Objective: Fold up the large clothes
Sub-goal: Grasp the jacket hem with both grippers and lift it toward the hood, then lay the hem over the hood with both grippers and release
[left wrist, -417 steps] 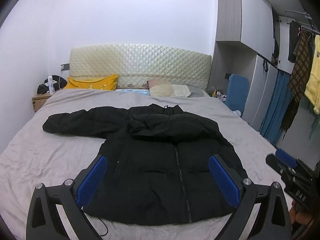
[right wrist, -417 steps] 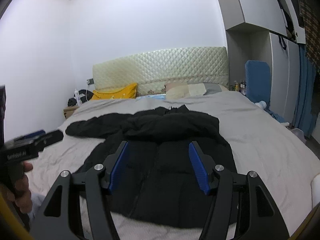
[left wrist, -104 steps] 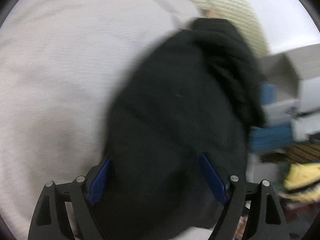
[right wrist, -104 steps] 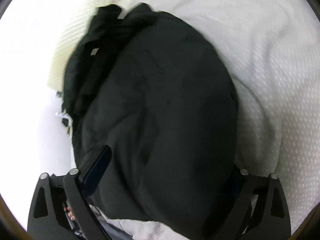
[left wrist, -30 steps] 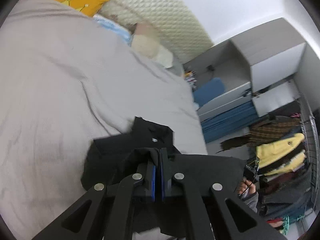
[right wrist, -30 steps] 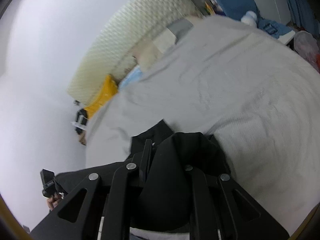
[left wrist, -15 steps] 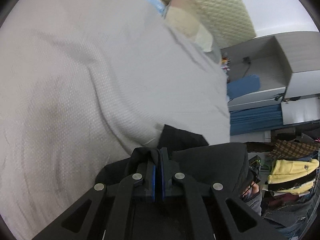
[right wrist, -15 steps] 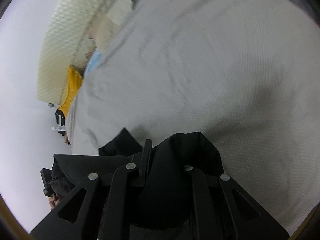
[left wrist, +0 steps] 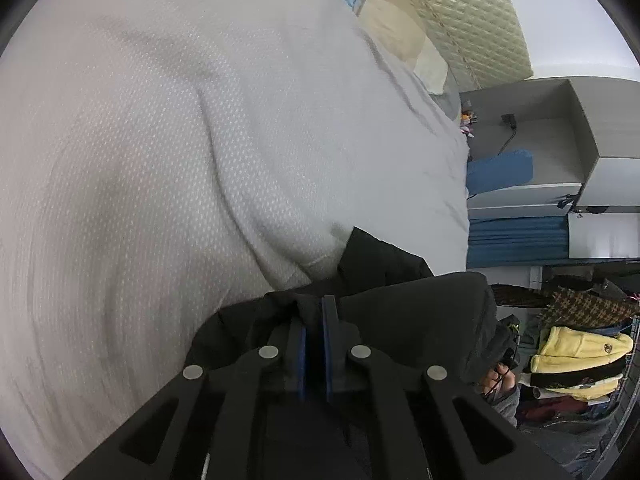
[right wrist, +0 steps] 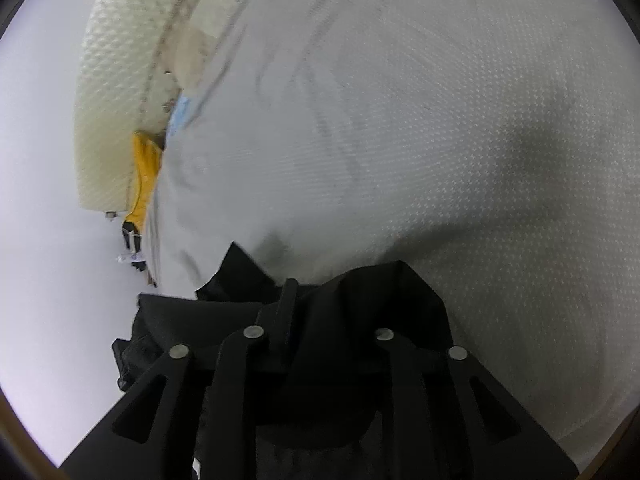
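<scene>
While a fold is being carried across the bed, the black padded jacket is being held pinched by both tongs. The left gripper is being kept clamped on a gathered edge of the jacket, its blue pads nearly touching with cloth squeezed between them. The right gripper is likewise being kept closed on a bunch of the same jacket, which is draped over its right finger and hides the tip. Ahead of both tongs the grey bedspread is lying, with the quilted headboard and a yellow pillow far beyond.

Judged from this, the held edge is being brought over for a fold. Next, both tongs would need lowering together so the edge is laid flat and square before release; uneven lowering could skew the bulky padding.
</scene>
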Motion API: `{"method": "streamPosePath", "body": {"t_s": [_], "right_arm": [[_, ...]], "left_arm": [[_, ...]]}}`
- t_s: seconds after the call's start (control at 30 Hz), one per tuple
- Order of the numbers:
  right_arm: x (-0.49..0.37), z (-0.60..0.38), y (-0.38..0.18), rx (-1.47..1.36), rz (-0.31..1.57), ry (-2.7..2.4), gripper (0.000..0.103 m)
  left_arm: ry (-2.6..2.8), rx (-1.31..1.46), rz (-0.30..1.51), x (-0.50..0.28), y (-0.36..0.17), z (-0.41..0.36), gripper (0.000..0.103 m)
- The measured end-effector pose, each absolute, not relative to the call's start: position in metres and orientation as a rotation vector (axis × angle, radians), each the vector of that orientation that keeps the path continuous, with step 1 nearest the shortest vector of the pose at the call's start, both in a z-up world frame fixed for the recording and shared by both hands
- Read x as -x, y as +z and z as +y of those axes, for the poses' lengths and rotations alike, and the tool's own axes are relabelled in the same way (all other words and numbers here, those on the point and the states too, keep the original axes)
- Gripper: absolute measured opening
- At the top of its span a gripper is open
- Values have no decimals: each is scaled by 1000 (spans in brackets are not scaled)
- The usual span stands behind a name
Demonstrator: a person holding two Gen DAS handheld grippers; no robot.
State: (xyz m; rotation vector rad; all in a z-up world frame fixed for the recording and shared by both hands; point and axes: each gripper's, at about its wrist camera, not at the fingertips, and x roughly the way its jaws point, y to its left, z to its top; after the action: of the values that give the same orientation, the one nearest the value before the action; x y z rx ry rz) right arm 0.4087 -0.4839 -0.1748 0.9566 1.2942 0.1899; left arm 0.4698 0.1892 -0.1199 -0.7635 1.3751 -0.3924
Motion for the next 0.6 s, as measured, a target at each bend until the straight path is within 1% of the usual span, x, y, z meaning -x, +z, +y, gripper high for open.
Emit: {"method": "streamPosePath", "body": {"t_s": [0.07,0.1,0.13,0.17,0.2,0.23,0.27,0.3,0.33,0.43,0.6], "right_arm": [[-399,-483,-166,-955,1282,202,39],[-393,-484,-162,-962,1273,209,44],[-385,-486,-155,-973,1254,219,53],[-379,-487,-150,-976,1239,226,58],[-373,-489,-142,-973,1222,232,60],[-365,-492,-130,-963,1196,237,63],[-356,-495,-118,-947,1170,240,68],[-348,-497,-107,-930,1150,237,72],[-340,-499,-97,-903,1133,227,75],[-319,-491,-68,-780,1097,212,76],[-292,-449,-31,-589,1002,231,76]], "left_arm": [[-409,793,1359,-462,-112,192,15],[-415,808,1352,-457,-107,194,17],[-422,818,1335,-449,-99,196,23],[-425,817,1322,-443,-92,198,31],[-422,809,1309,-436,-83,199,37],[-403,785,1286,-427,-71,202,55],[-382,756,1264,-419,-61,204,71],[-370,733,1235,-410,-51,207,76],[-376,722,1203,-401,-39,208,78],[-357,598,1129,-374,-4,196,78],[-366,403,1020,-343,31,134,78]]}}
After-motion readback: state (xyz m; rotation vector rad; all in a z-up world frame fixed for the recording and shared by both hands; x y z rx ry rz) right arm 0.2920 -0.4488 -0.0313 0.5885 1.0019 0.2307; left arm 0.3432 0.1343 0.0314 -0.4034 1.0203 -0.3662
